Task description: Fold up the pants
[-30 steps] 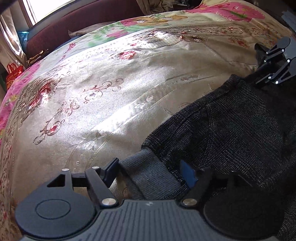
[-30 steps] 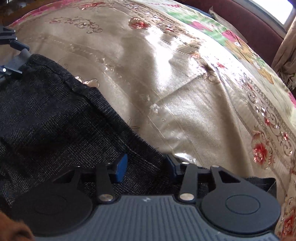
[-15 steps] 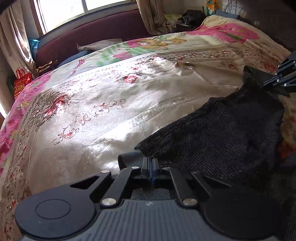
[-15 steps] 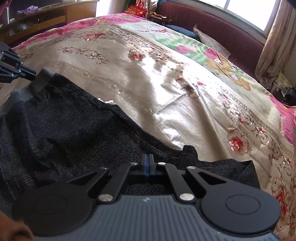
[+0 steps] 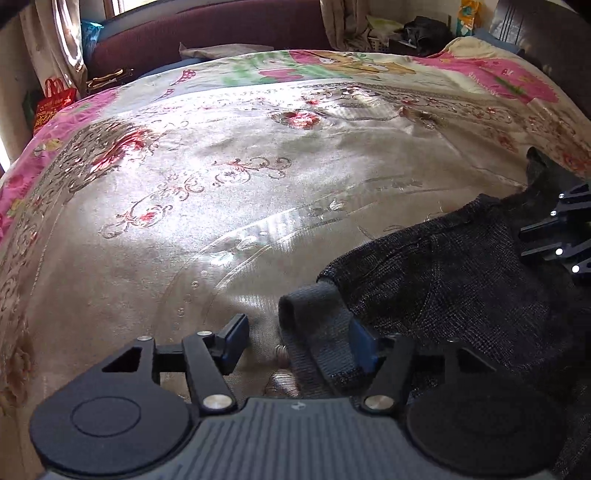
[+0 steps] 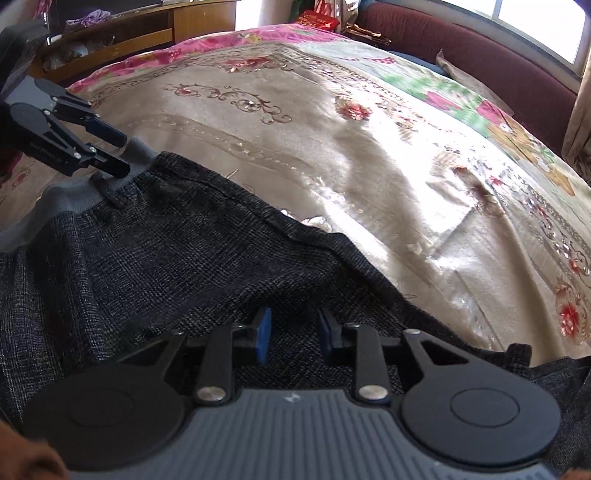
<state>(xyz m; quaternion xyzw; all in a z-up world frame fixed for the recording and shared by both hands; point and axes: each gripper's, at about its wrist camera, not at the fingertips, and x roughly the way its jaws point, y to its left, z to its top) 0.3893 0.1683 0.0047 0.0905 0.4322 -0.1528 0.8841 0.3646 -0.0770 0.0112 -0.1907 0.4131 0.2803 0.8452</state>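
Note:
Dark charcoal knit pants (image 5: 461,280) with a grey waistband (image 5: 314,317) lie on the bedspread. My left gripper (image 5: 300,343) has its jaws opening. The waistband end sits between the blue pads, close against the right one, and the left pad stands clear of it. In the right wrist view the pants (image 6: 203,251) spread across the lower left. My right gripper (image 6: 293,338) hovers over their dark edge, its jaws opening with a narrow gap and cloth below. The left gripper (image 6: 120,154) shows there at the waistband (image 6: 70,199). The right gripper (image 5: 554,229) shows at the left view's right edge.
A shiny beige floral bedspread (image 5: 229,206) covers the bed, with pink borders. A maroon padded bench (image 6: 480,70) runs under the window behind it. A red bag (image 5: 51,103) stands at the far left, and a wooden cabinet (image 6: 147,29) stands beyond the bed.
Half a second ago both grippers were shut on the pants' edge. Now both have opened, and the waistband and the dark edge rest on the bedspread.

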